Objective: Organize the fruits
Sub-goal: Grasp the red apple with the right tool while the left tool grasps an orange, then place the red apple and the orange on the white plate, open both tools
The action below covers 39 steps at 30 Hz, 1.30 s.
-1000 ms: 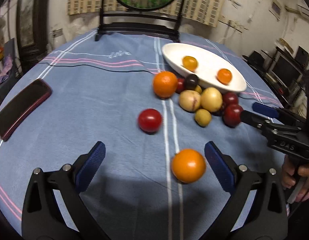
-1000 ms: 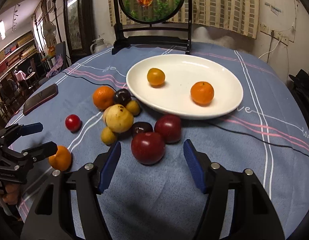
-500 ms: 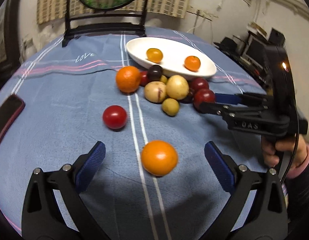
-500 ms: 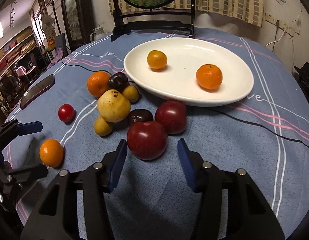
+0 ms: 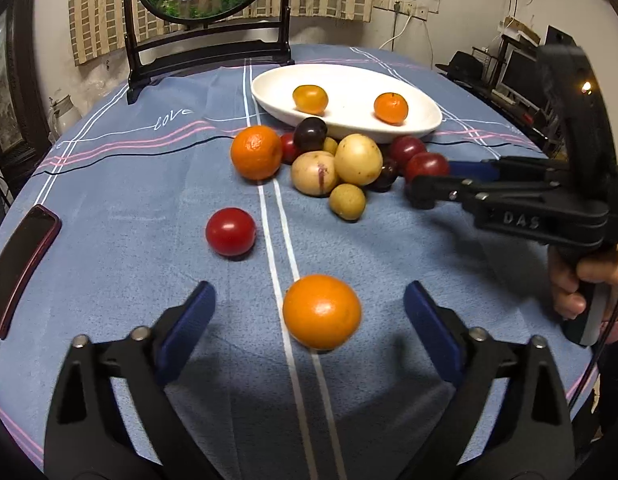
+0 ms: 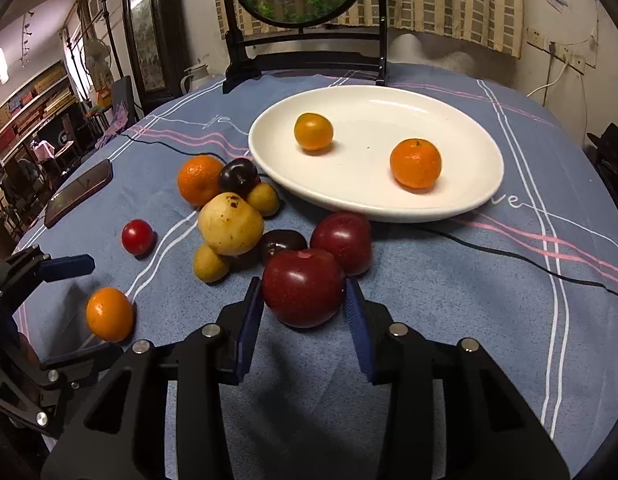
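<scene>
Right wrist view: the right gripper (image 6: 304, 304) had just been closing, its pads against a dark red plum (image 6: 303, 286) on the tablecloth (image 6: 449, 300), at 7 o'clock from the plate (image 6: 461, 204). The left gripper (image 5: 309, 316) stood wide, just narrowing, around an untouched orange (image 5: 321, 311).

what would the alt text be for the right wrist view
The right gripper has just been closing around a dark red plum on a blue tablecloth, its blue pads at the fruit's sides. Behind lie mixed loose fruits and a white plate holding two oranges; at left, the open left gripper flanks a lone orange.
</scene>
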Motion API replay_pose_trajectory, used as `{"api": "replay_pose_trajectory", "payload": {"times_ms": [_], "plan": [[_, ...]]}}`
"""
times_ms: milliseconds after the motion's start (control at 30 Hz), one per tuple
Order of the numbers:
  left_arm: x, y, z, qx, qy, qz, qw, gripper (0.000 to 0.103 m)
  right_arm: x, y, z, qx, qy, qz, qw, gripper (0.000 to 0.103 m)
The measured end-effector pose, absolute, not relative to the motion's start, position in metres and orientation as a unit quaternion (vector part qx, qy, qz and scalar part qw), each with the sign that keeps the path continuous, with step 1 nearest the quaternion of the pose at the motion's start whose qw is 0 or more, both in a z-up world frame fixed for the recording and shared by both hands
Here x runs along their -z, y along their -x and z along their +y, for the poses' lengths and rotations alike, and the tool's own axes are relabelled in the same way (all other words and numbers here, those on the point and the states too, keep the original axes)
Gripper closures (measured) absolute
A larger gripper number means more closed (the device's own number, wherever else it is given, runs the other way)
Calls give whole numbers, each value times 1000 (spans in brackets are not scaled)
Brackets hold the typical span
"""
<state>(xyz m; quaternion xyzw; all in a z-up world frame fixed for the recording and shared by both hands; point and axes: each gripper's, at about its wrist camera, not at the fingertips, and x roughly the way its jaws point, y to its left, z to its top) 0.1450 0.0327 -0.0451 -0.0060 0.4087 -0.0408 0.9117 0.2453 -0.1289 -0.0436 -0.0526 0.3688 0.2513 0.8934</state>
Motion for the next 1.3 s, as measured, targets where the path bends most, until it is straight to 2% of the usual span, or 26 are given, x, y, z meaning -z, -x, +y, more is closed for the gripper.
{"api": "replay_pose_trajectory", "payload": {"times_ms": [33, 100, 233, 400, 700, 867, 1033, 1133, 1300], "plan": [[46, -146, 32, 33, 2, 413, 910, 20, 44, -245, -130, -250, 52, 369, 894, 61], [49, -146, 32, 29, 0, 419, 907, 34, 45, -244, -129, -250, 54, 371, 893, 61], [50, -146, 30, 29, -5, 425, 905, 41, 45, -245, -129, -248, 55, 372, 893, 61], [54, -144, 25, 43, -10, 436, 899, 63, 46, -245, -130, -247, 54, 374, 893, 61], [47, -144, 24, 50, -11, 435, 899, 63, 46, -245, -133, -245, 52, 374, 893, 61], [6, -166, 25, 81, -17, 407, 910, 63, 26, -250, -146, -249, 13, 355, 901, 61], [-30, -238, 24, 74, -20, 379, 922, 62, -6, -284, -148, -214, 19, 319, 923, 61], [-41, -293, 22, 49, -36, 364, 930, 62, -7, -319, -136, -209, 26, 332, 919, 61], [-31, -379, 28, 41, -4, 406, 913, 62, 14, -361, -115, -205, 41, 371, 905, 61]]}}
